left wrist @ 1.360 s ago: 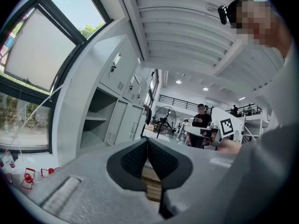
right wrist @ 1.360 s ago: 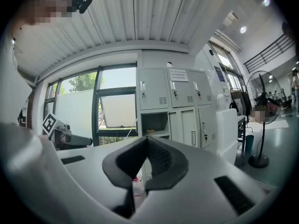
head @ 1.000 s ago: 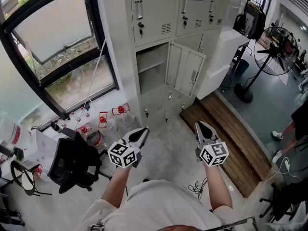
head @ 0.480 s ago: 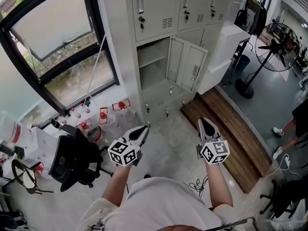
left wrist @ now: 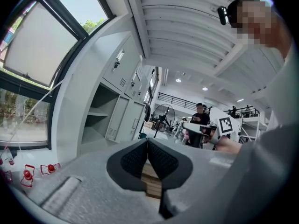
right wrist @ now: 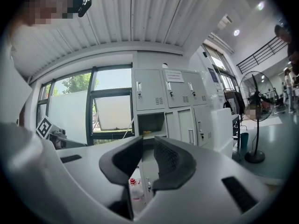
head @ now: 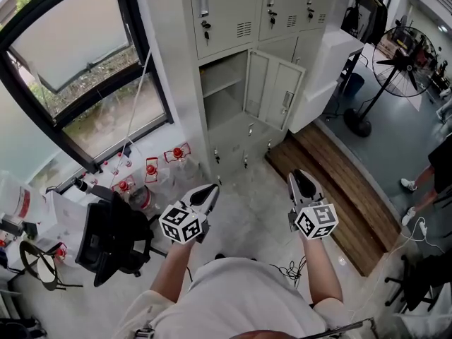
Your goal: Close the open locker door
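Note:
The grey locker bank (head: 233, 20) stands ahead by the window. One middle compartment (head: 222, 94) is open, and its door (head: 274, 90) swings out to the right. Both grippers hover low over the floor, well short of the lockers. My left gripper (head: 210, 189) is shut with nothing in it, its pads meeting in the left gripper view (left wrist: 147, 141). My right gripper (head: 298, 175) points at the lockers, and its jaws are opening with nothing between them (right wrist: 148, 143). Just past its tips in the right gripper view shows the open compartment (right wrist: 150, 124).
A black office chair (head: 106, 242) stands at the left, near red-capped bottles (head: 152, 171) under the window (head: 78, 69). To the right of the lockers lies a wooden platform (head: 339, 182), with a standing fan (head: 406, 55) beyond it. A cable (head: 289, 274) lies by my feet.
Both grippers have edged slightly forward toward the lockers. The locker door hangs open as before.

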Action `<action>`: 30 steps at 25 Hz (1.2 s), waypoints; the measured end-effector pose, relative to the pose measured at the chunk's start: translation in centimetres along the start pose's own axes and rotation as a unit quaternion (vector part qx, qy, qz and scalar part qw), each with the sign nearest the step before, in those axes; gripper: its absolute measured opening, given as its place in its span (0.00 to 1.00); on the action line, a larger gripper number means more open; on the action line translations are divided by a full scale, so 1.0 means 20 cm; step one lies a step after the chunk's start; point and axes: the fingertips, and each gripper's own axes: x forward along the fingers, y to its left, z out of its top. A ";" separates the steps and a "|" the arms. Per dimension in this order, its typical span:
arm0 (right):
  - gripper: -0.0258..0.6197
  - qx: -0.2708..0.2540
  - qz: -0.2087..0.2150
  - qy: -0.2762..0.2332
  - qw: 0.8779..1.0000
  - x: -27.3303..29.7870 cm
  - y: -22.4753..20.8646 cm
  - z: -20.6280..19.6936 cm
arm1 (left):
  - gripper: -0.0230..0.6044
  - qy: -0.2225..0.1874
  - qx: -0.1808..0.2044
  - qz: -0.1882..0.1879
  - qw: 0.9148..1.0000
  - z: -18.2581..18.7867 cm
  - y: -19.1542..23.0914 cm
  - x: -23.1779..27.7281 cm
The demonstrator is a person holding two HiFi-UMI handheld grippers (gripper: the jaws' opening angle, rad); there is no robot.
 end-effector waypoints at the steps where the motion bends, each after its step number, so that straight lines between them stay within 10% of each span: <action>1: 0.15 -0.001 -0.001 0.001 1.000 0.00 0.00 0.00 | 0.06 0.000 0.000 -0.002 1.000 0.00 0.00 0.00; 30: 0.20 0.010 -0.052 0.026 0.998 0.08 0.21 -0.15 | 0.06 0.025 -0.015 -0.039 0.999 -0.07 0.29 -0.13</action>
